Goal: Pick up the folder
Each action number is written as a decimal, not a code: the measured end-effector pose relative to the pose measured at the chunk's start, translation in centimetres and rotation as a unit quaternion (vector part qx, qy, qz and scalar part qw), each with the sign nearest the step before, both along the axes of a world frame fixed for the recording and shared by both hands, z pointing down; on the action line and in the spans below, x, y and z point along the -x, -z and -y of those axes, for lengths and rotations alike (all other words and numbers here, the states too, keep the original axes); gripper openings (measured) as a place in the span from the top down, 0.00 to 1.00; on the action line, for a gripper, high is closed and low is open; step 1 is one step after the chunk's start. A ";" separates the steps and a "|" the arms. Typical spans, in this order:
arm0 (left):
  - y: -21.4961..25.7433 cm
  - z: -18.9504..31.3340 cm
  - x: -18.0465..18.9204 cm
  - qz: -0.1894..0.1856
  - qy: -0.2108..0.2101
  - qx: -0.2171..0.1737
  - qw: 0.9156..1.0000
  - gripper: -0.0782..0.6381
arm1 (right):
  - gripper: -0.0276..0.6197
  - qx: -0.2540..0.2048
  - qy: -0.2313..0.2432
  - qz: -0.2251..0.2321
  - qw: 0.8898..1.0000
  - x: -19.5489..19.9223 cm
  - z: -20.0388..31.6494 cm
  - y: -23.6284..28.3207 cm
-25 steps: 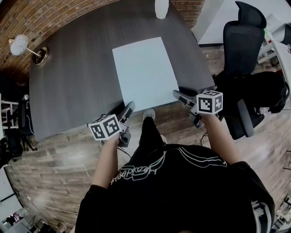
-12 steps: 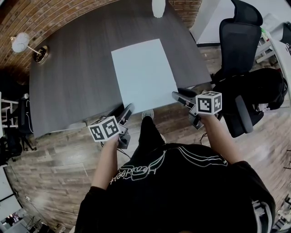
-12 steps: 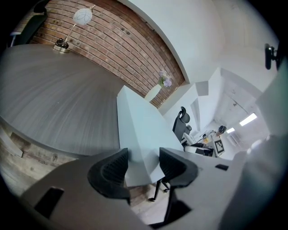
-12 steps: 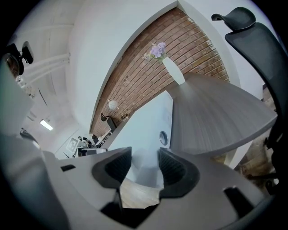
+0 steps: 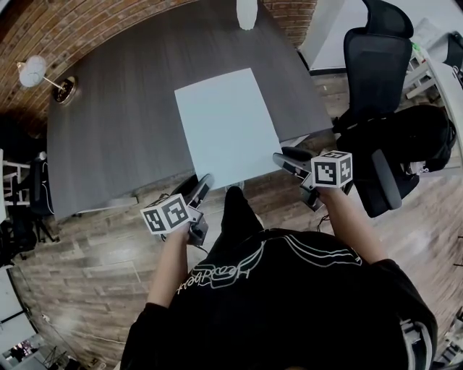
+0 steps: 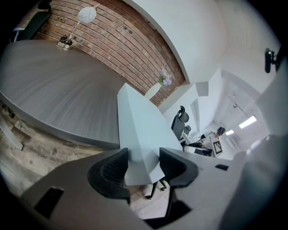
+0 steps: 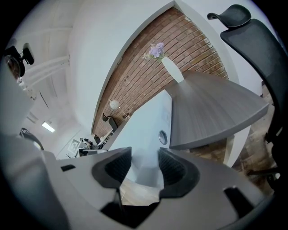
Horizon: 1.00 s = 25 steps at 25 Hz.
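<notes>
Left hand-held gripper point(image 5: 204, 183) and right hand-held gripper point(image 5: 281, 158) each clamp a near corner of the folder point(image 5: 226, 123). The rest lies on the table point(image 5: 116, 126). I judge the risk to be an uneven lift twisting it, so one corner slips free.

Wall: red brick point(image 5: 72, 25), curving behind the table.
Floor: pale wood planks point(image 5: 79, 249).
Furniture: grey table point(image 5: 116, 137); black office chair point(image 5: 376, 65) beside it.
Light: white lamp point(image 5: 32, 72) on the table's far corner.

A grey table point(image 5: 123, 130) fills the upper middle, with a desk lamp point(image 5: 32, 72) at upper left and a white vase point(image 5: 247, 13) at the top edge. A black office chair point(image 5: 376, 65) stands at upper right on the wooden floor point(image 5: 79, 267).
</notes>
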<state>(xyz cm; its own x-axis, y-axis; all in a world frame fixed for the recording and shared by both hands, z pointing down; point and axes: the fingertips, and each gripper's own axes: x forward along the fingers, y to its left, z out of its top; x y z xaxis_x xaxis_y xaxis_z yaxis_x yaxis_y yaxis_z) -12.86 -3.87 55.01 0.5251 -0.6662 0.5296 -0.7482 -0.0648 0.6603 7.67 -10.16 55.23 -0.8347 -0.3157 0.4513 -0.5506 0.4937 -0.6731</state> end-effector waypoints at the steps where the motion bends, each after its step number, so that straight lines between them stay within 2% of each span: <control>1: 0.0 -0.3 -0.1 -0.001 0.001 0.002 1.000 0.59 | 0.69 0.001 0.001 0.000 1.000 0.0 -0.2 0.0; 8: 0.0 -1.3 -0.3 -0.005 0.000 0.008 1.000 0.59 | 0.69 0.005 0.001 0.005 1.000 -0.3 -0.9 0.3; 12: 0.0 -1.3 -0.4 -0.022 -0.002 -0.002 1.000 0.58 | 0.69 0.008 -0.010 0.027 1.000 -0.5 -0.9 0.4; 15: -0.2 -1.2 -0.2 -0.040 -0.011 -0.010 0.999 0.53 | 0.62 0.013 -0.011 0.049 0.999 -0.7 -0.9 0.2; 18: -0.8 -1.5 -0.3 -0.085 -0.033 -0.005 0.996 0.46 | 0.58 0.035 -0.009 0.080 0.996 -0.7 -1.0 -0.2; 22: -1.5 -1.5 -0.9 -0.157 -0.060 0.008 0.986 0.42 | 0.55 0.072 0.005 0.121 0.990 -0.5 -1.1 -1.2; 25: -1.6 -1.3 -1.4 -0.190 -0.070 0.015 0.979 0.42 | 0.55 0.100 0.011 0.166 0.981 0.2 -1.1 -1.2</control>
<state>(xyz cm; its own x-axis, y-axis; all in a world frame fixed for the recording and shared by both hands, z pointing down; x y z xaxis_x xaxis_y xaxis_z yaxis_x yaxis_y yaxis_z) -11.47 -2.59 56.57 0.7734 -0.5606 0.2959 -0.4333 -0.1267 0.8923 7.48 -9.04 56.38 -0.9520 -0.2285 0.2035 -0.2744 0.3428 -0.8985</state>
